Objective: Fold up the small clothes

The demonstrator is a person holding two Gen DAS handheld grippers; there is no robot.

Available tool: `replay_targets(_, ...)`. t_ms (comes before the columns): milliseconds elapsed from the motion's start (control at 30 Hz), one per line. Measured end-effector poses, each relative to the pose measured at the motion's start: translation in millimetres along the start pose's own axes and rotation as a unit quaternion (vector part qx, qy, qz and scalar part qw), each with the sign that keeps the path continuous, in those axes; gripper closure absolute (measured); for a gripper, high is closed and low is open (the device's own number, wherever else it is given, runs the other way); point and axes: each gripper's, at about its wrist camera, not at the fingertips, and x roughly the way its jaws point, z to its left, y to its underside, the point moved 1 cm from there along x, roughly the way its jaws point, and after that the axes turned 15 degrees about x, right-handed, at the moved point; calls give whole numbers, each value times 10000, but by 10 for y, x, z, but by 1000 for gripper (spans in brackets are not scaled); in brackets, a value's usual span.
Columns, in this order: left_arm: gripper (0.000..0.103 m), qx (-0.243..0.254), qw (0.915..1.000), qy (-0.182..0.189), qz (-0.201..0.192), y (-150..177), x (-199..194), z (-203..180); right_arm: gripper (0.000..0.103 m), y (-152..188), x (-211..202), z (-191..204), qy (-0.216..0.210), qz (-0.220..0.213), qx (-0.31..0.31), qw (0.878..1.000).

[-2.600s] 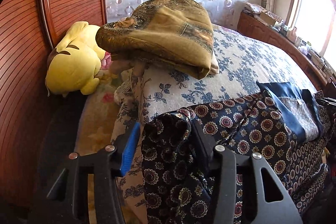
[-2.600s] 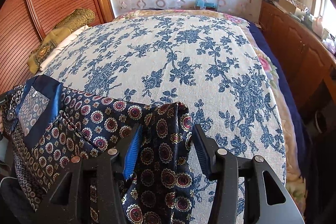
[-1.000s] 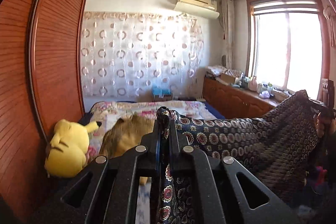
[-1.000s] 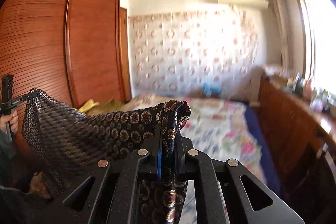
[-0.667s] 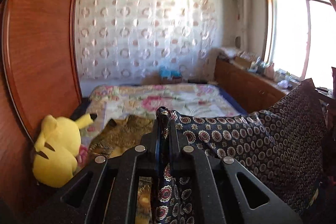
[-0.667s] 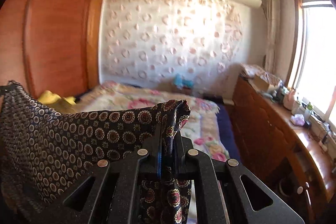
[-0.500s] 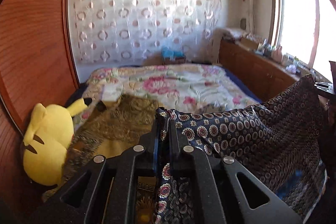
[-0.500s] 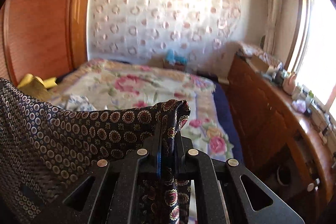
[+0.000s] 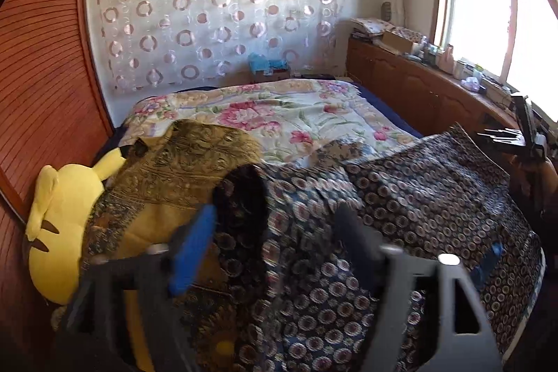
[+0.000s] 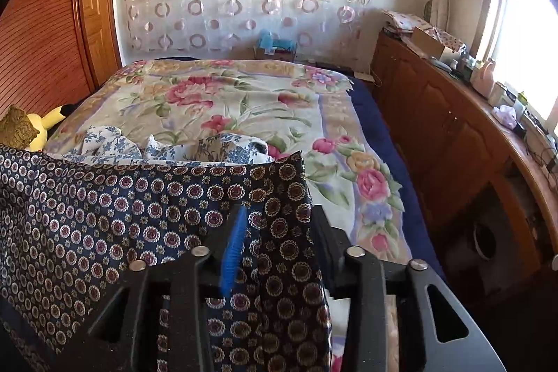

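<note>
The dark navy garment with round medallion print [image 9: 418, 197] lies spread low over the near end of the bed. My left gripper [image 9: 275, 232] is blurred and its jaws are opening wide; a corner of the garment lies loose between them, untouched by the blue pad [image 9: 195, 243]. In the right wrist view the same garment [image 10: 104, 215] stretches to the left. My right gripper [image 10: 279, 232] is opening too. The garment's other corner hangs between its fingers, and the pads stand off it. The right gripper [image 9: 519, 135] shows small at the far right of the left wrist view.
A folded olive-gold cloth [image 9: 181, 169] and a yellow plush toy [image 9: 59, 232] sit left of the garment. A crumpled blue-and-white floral sheet [image 10: 167, 149] lies on the flowered bedcover [image 10: 226, 100]. A wooden cabinet [image 10: 436, 128] runs along the right, a wardrobe [image 9: 42, 93] along the left.
Both grippers came down toward the bed carrying the garment stretched between them. Their jaws, shut on its corners before, have parted and let the cloth go.
</note>
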Motion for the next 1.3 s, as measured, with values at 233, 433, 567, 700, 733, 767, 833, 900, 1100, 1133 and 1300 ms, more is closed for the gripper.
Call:
replay_targets(233, 22, 159, 9996, 230, 83, 211, -128, -418, 50, 386, -197, 42, -338, -75, -70, 9994)
replay_targets(433, 22, 181, 9983, 468, 311, 438, -145, -831, 48, 870, -512, 10, -762, 134, -53, 9970)
replay_targets(567, 22, 192, 9957, 719, 545, 564, 3, -1082, 48, 1165, -599, 37, -937, 376, -147, 9948)
replay_targets(700, 22, 426, 9927, 761, 828, 634, 185, -1309, 48, 1330, -582, 62, -970, 530, -248, 9936)
replay_targets(733, 22, 469, 9918, 795, 885, 644, 220, -1356, 48, 1352, -558, 63, -968, 562, -259, 9934)
replay_targets(767, 22, 498, 9913, 814, 911, 647, 238, -1384, 48, 1382, -543, 67, -976, 606, -262, 9930)
replay_targets(833, 22, 533, 9904, 855, 950, 655, 265, -1439, 48, 1416, -494, 88, -958, 688, -282, 9926)
replay_targets(900, 22, 527, 9897, 896, 986, 671, 283, -1478, 48, 1436, -452, 105, -896, 731, -330, 9927)
replay_targets(1100, 14, 844, 9873, 881, 1018, 695, 301, -1629, 43, 1477, -342, 131, -837, 705, -401, 9932)
replay_targets(1133, 14, 859, 9871, 884, 1021, 695, 300, -1647, 39, 1489, -367, 142, -811, 666, -434, 9935)
replay_targets(1300, 13, 851, 9870, 899, 1023, 706, 286, -1646, 20, 1480, -347, 117, -884, 708, -341, 9930)
